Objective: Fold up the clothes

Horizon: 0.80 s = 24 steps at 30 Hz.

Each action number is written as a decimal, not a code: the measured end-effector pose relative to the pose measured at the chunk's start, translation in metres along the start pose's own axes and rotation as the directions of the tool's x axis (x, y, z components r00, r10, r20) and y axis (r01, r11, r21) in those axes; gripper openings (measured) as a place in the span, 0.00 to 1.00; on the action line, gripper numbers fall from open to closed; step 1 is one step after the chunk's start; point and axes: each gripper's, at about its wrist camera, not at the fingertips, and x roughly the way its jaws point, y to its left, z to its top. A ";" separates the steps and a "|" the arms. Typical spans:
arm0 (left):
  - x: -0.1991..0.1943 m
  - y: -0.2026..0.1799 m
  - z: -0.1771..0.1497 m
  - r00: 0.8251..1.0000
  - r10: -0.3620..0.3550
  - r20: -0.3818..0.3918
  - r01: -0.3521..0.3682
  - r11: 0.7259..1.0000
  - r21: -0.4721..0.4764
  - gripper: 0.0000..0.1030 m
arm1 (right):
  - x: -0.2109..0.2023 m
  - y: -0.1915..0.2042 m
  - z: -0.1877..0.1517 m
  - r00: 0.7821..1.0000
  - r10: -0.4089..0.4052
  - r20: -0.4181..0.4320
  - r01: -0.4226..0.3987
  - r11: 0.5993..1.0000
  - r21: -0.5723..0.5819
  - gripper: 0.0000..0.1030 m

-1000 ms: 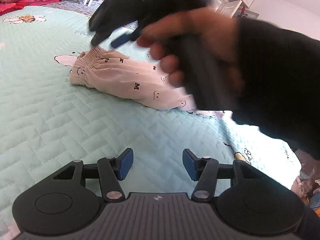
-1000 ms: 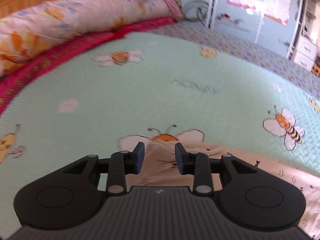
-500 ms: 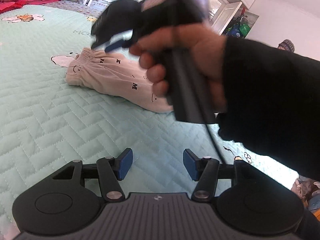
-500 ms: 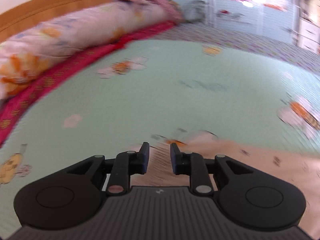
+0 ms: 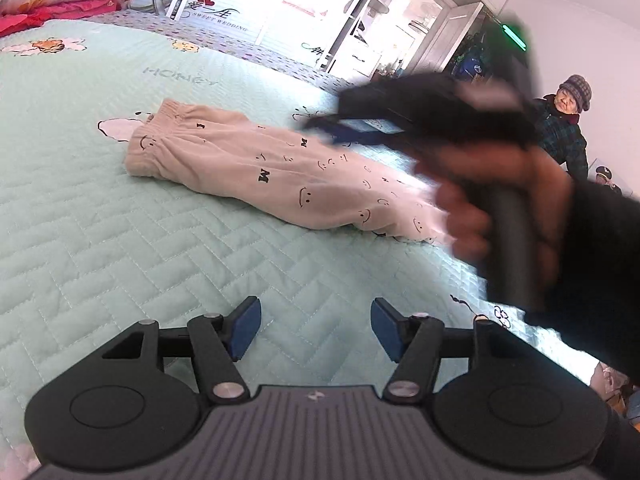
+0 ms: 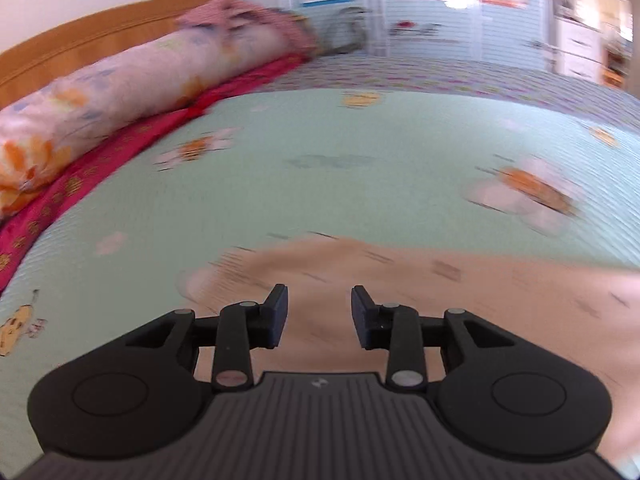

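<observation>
A pair of beige children's trousers (image 5: 280, 172) with smiley faces and letters lies folded lengthwise on the mint quilted bedspread (image 5: 120, 248), waistband to the left. My left gripper (image 5: 316, 330) is open and empty, hovering over bare quilt in front of the trousers. My right gripper (image 6: 319, 316) is open and empty, just above the trousers (image 6: 400, 280), which look blurred there. In the left wrist view the right gripper (image 5: 348, 132) appears blurred in a hand above the trousers' right half.
Rolled floral bedding (image 6: 120, 92) and a red blanket (image 6: 80, 184) lie along the wooden headboard (image 6: 100, 44). A person in a knit hat (image 5: 568, 120) sits beyond the bed's right side. Wardrobes and shelves (image 5: 400, 20) stand behind.
My right gripper has opened its fingers and shifted right along the trousers, away from the waistband. The left gripper stays open and almost still.
</observation>
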 end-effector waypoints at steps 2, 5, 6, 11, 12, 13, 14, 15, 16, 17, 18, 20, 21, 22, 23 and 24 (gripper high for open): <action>0.000 -0.002 -0.001 1.000 0.009 0.003 -0.010 1.000 0.010 0.62 | -0.027 -0.040 -0.011 0.998 -0.059 0.022 0.057 0.995 0.079 0.40; 0.000 -0.007 -0.001 1.000 0.031 0.004 -0.031 0.999 0.031 0.62 | -0.063 -0.107 -0.030 0.976 -0.210 0.054 0.198 0.965 0.172 0.46; -0.001 -0.010 -0.001 0.999 0.035 0.003 -0.035 0.999 0.036 0.62 | -0.075 -0.132 -0.036 0.963 -0.264 0.057 0.247 0.948 0.203 0.46; 0.000 -0.029 0.014 0.997 0.080 0.018 -0.082 0.993 0.088 0.62 | -0.128 -0.252 -0.056 0.890 -0.449 0.084 0.399 0.854 0.334 0.46; 0.001 -0.036 0.018 0.996 0.089 0.016 -0.091 0.992 0.089 0.62 | -0.134 -0.274 -0.056 0.881 -0.464 0.089 0.408 0.844 0.349 0.47; 0.004 -0.043 0.021 0.995 0.096 0.013 -0.097 0.991 0.089 0.62 | -0.138 -0.295 -0.054 0.879 -0.468 0.093 0.408 0.839 0.360 0.47; 0.007 -0.049 0.025 0.995 0.102 0.008 -0.102 0.991 0.087 0.62 | -0.141 -0.317 -0.053 0.877 -0.471 0.096 0.408 0.834 0.371 0.47; 0.013 -0.055 0.028 0.994 0.107 -0.001 -0.107 0.991 0.086 0.62 | -0.140 -0.334 -0.049 0.882 -0.461 0.096 0.396 0.837 0.378 0.47; 0.022 -0.061 0.029 0.994 0.112 -0.014 -0.111 0.990 0.085 0.62 | -0.134 -0.348 -0.044 0.897 -0.431 0.095 0.368 0.848 0.381 0.47; 0.031 -0.067 0.030 0.993 0.118 -0.030 -0.115 0.990 0.087 0.62 | -0.124 -0.359 -0.039 0.916 -0.389 0.093 0.329 0.866 0.377 0.47; 0.040 -0.075 0.030 0.991 0.125 -0.049 -0.120 0.988 0.093 0.62 | -0.109 -0.371 -0.033 0.937 -0.343 0.069 0.298 0.885 0.359 0.47; 0.056 -0.092 0.031 0.987 0.133 -0.088 -0.123 0.985 0.119 0.62 | -0.074 -0.395 -0.021 0.949 -0.314 -0.012 0.303 0.904 0.301 0.43; 0.061 -0.102 0.032 0.985 0.135 -0.102 -0.121 0.983 0.134 0.62 | -0.058 -0.405 -0.015 0.925 -0.376 -0.053 0.376 0.890 0.259 0.36; 0.063 -0.113 0.032 0.985 0.133 -0.108 -0.116 0.982 0.151 0.62 | -0.056 -0.411 -0.010 0.911 -0.410 -0.044 0.408 0.880 0.243 0.36; 0.066 -0.118 0.033 0.986 0.124 -0.112 -0.105 0.981 0.161 0.62 | -0.062 -0.415 -0.007 0.905 -0.425 -0.002 0.413 0.877 0.247 0.37; 0.069 -0.123 0.033 0.987 0.115 -0.117 -0.094 0.981 0.171 0.62 | -0.069 -0.419 -0.003 0.897 -0.440 0.040 0.417 0.874 0.251 0.36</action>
